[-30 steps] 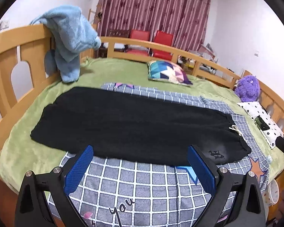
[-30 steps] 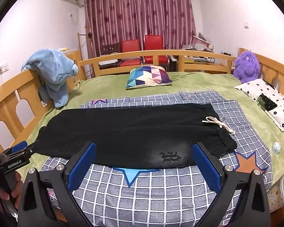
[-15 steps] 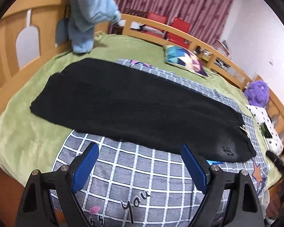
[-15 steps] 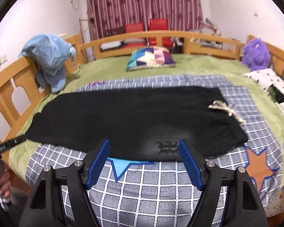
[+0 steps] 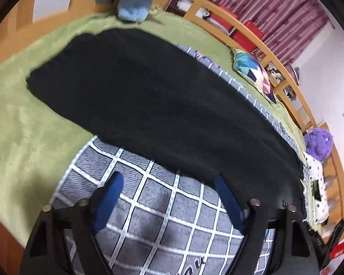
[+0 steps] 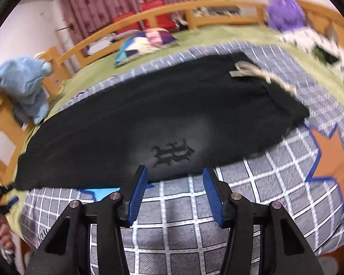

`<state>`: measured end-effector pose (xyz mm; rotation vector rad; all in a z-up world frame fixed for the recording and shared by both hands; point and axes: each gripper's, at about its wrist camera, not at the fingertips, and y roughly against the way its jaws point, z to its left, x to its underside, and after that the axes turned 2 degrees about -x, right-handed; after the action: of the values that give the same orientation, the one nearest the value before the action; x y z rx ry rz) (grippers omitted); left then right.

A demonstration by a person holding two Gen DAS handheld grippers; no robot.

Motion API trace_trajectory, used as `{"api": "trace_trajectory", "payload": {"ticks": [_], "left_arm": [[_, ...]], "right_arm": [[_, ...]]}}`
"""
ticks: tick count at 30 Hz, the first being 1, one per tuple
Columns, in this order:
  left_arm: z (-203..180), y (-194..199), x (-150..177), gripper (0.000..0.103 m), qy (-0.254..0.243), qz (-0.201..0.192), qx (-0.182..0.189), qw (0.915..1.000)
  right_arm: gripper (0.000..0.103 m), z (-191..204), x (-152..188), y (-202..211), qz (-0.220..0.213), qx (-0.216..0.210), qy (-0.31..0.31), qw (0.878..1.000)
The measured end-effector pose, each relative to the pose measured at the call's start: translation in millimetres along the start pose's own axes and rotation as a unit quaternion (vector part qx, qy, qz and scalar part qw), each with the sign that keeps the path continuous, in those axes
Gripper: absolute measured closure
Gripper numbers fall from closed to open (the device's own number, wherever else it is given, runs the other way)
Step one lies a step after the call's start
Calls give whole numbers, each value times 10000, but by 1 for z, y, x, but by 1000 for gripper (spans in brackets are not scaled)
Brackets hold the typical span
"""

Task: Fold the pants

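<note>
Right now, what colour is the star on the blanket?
Orange with a blue outline; the star on the blanket shows best in the right wrist view.

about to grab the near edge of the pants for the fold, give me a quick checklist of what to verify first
1. Black pants lie flat and spread along the bed: ok.
2. Left gripper open, nothing between the fingers: ok.
3. Right gripper open, nothing held: ok.
4. Right gripper lined up on the near hem below the logo: ok, tips sit right at the edge.
5. Left gripper tips at the near hem: cannot tell, the view is blurred, though the right-hand tip looks close to the cloth.
6. Drawstring lying loose on the waistband, away from both grippers: ok.
7. Checked blanket under the hem smooth, so it won't be pinched too: cannot tell.
</note>
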<state>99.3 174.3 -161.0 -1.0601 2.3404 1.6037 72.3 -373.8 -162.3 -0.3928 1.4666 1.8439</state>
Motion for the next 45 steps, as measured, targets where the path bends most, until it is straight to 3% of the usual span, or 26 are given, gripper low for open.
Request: {"api": "trace_trajectory", "payload": {"ticks": [4, 11, 13, 15, 16, 17, 19, 21, 28, 31, 34, 41, 45], "left_arm": [[12, -31, -5, 31, 398, 91, 162, 9990], [14, -65, -20, 40, 565, -6, -47, 9984], [14, -69, -27, 50, 631, -9, -78, 9980], [15, -73, -33, 65, 697, 10, -174, 9974], [16, -74, -36, 77, 722, 39, -212, 9972], [17, -74, -40, 82, 743, 77, -249, 9969], [19, -69, -47, 91, 768, 148, -180, 9968], [13, -57, -57, 92, 683, 34, -30, 9977], [-50, -29, -119, 92, -177, -606, -117, 9979], [-69, -35, -149, 92, -409, -783, -286, 9957], [-81, -51, -180, 92, -313, -857, -336, 9953], [-129, -113, -242, 92, -548, -1030, -590, 9914], [-143, -160, -252, 91, -677, -811, -841, 9908]], "right_arm": [[53, -25, -3, -17, 74, -8, -477, 9988], [48, -57, -12, -59, 309, -124, -1223, 9919], [48, -68, -8, -74, 452, -210, -1518, 9872], [51, -76, -5, -77, 206, -389, -1741, 9837], [64, -78, -7, -77, 97, -398, -1776, 9833], [81, -79, -11, -79, 72, -400, -1791, 9830], [88, -83, -20, -80, 69, -478, -1897, 9806], [88, -78, -35, -69, -127, -685, -1773, 9817], [89, -43, -110, -49, -441, -883, -985, 9902], [89, -33, -146, -47, -607, -942, -729, 9910], [89, -25, -177, -54, -718, -916, -492, 9920], [90, -8, -249, -112, -750, -796, -307, 9935], [87, -12, -268, -174, -499, -537, -434, 9964]]}}
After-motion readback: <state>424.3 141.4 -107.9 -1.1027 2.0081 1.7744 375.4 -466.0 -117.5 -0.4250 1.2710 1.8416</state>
